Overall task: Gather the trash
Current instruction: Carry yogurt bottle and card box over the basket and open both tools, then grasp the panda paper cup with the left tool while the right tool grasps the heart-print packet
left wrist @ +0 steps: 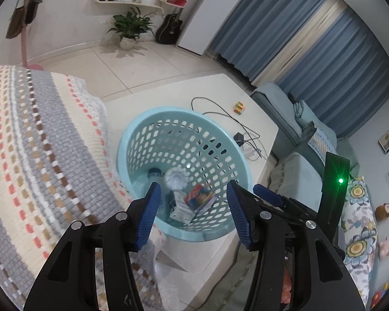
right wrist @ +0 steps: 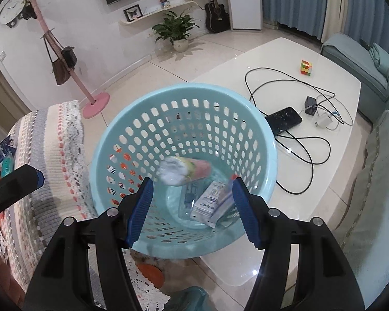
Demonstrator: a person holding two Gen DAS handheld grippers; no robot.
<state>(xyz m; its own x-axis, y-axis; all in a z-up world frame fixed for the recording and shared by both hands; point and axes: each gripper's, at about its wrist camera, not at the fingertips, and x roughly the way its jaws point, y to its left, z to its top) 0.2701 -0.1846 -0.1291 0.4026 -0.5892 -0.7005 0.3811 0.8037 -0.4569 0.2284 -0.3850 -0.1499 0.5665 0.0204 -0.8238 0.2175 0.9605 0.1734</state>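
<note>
A light blue perforated basket [left wrist: 168, 110] [right wrist: 184, 88] stands on the near end of a white table. Inside lie a clear plastic bottle [left wrist: 154, 175], a cup [left wrist: 175, 178] [right wrist: 184, 171] that looks blurred in the right wrist view, a white carton [left wrist: 181, 208] [right wrist: 207, 204] and a colourful wrapper [left wrist: 201, 194]. My left gripper [left wrist: 194, 215] hangs open over the basket's near rim, nothing between its pads. My right gripper [right wrist: 192, 207] is open above the basket too, empty. One of its fingers [left wrist: 268, 194] shows beside the left gripper.
On the white table [right wrist: 272, 57] past the basket lie a black phone [right wrist: 284, 119], chargers [right wrist: 311, 102] with looping cables, and a puzzle cube [right wrist: 306, 68]. A knitted blanket [left wrist: 39, 155] covers a seat on the left. A sofa [right wrist: 376, 181] runs along the right.
</note>
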